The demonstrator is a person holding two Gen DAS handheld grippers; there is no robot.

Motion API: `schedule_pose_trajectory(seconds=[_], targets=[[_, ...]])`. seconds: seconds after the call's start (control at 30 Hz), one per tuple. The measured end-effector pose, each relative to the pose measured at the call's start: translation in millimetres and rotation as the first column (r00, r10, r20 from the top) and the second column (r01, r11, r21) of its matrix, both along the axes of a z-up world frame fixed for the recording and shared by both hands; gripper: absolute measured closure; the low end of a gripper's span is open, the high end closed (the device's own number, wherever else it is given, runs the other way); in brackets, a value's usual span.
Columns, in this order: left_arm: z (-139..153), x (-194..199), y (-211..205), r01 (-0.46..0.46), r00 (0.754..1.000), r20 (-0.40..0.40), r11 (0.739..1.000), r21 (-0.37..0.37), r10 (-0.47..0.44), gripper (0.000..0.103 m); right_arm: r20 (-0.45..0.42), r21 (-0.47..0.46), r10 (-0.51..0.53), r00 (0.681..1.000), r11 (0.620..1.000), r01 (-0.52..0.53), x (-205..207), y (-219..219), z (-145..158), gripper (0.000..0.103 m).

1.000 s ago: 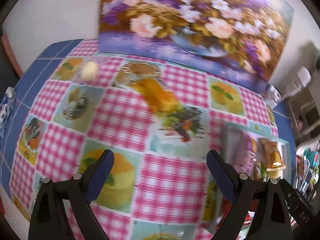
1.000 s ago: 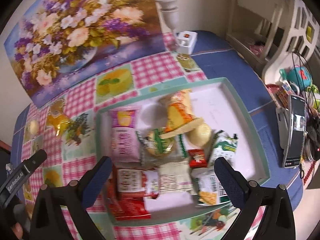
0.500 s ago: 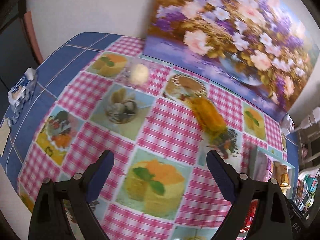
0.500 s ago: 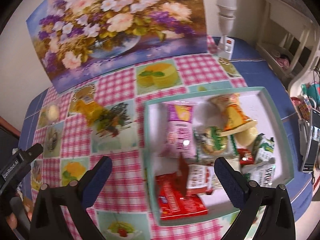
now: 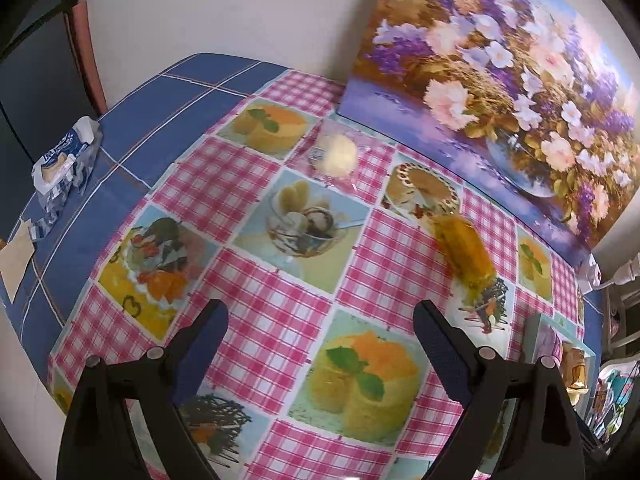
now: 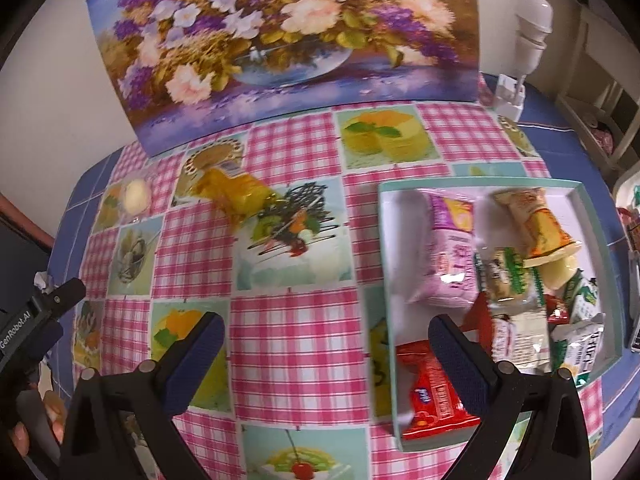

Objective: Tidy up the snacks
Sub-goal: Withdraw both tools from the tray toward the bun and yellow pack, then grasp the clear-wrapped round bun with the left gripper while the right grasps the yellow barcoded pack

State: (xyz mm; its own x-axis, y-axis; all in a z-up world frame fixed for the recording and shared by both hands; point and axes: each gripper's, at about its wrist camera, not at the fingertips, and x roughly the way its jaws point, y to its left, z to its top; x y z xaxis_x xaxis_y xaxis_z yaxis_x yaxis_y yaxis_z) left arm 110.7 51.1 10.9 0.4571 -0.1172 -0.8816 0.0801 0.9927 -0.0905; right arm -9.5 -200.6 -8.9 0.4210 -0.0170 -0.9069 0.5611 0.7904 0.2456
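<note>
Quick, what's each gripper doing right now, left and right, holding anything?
Left gripper: open, holding nothing.
Right gripper: open, holding nothing.

We see the snack-filled tray [image 6: 600, 216] right of the yellow packet [image 6: 236, 194], our right tool [image 6: 328, 356] gaping empty nearer us.

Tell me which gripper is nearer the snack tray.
Right. The right gripper hangs beside the tray, one finger over its red packet. The left gripper hangs farther away over the tablecloth.

wall [image 5: 240, 8]: cream | flower painting [image 6: 280, 40]: leaning on it | tablecloth [image 5: 280, 320]: pink check
</note>
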Motion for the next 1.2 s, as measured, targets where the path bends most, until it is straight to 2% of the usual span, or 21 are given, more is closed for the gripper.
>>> schedule_pose_trajectory(seconds=[0.6, 0.8, 0.9, 1.07, 1.2], targets=[[-16.0, 22.8, 18.9, -0.020, 0.997, -0.071, 0.996, -0.087, 0.013, 0.009, -0.041, -0.003, 0.018, 0.999, 1.000, -0.018, 27.1, 7.2, -21.0, 0.000], [-21.3, 45.4, 20.5, -0.003, 0.996, -0.090, 0.996, -0.084, -0.004, 0.009, -0.048, 0.006, 0.029, 0.998, 1.000, -0.029, 43.7, 9.2, -30.7, 0.000], [-19.9, 57.1, 14.2, 0.060, 0.995, -0.072, 0.994, -0.096, -0.067, 0.009, -0.044, 0.008, 0.043, 0.998, 0.999, -0.042, 52.0, 10.0, -34.8, 0.000], [-22.6, 88.4, 3.3, 0.160, 0.981, -0.103, 0.987, -0.033, -0.163, 0.009, -0.009, -0.021, 0.069, 0.998, 0.997, -0.069, 72.3, 5.8, -29.8, 0.000], [-18.3, 118.8, -5.4, 0.226, 0.969, -0.106, 0.974, 0.005, -0.224, 0.009, 0.024, 0.000, 0.101, 0.995, 0.995, -0.101, 98.8, -1.0, -27.4, 0.000]])
